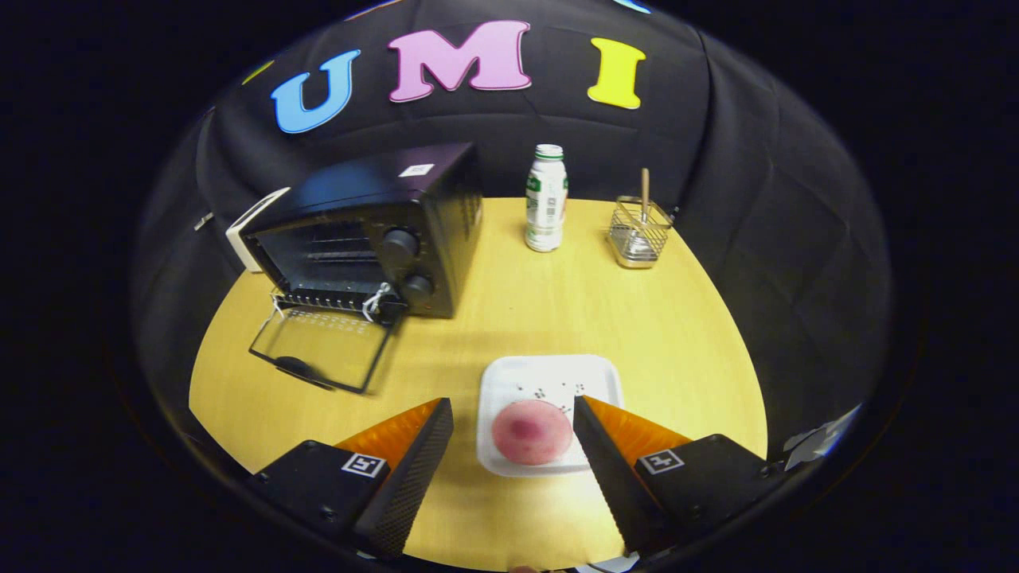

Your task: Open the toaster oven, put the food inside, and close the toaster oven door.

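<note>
Two fingers of the gripper (513,410) stand spread wide and grasp nothing, with the round pink food (532,431) lying between them on the white plate (549,378) at 12 o'clock, just ahead. A close that is off-centre could push the soft piece along the plate or shove the plate across the yellow table (677,318) instead of gripping it. Over at 10 o'clock the toaster oven (374,231) stands with its door (318,348) folded down flat, and a low carry risks clipping that glass panel.
</note>
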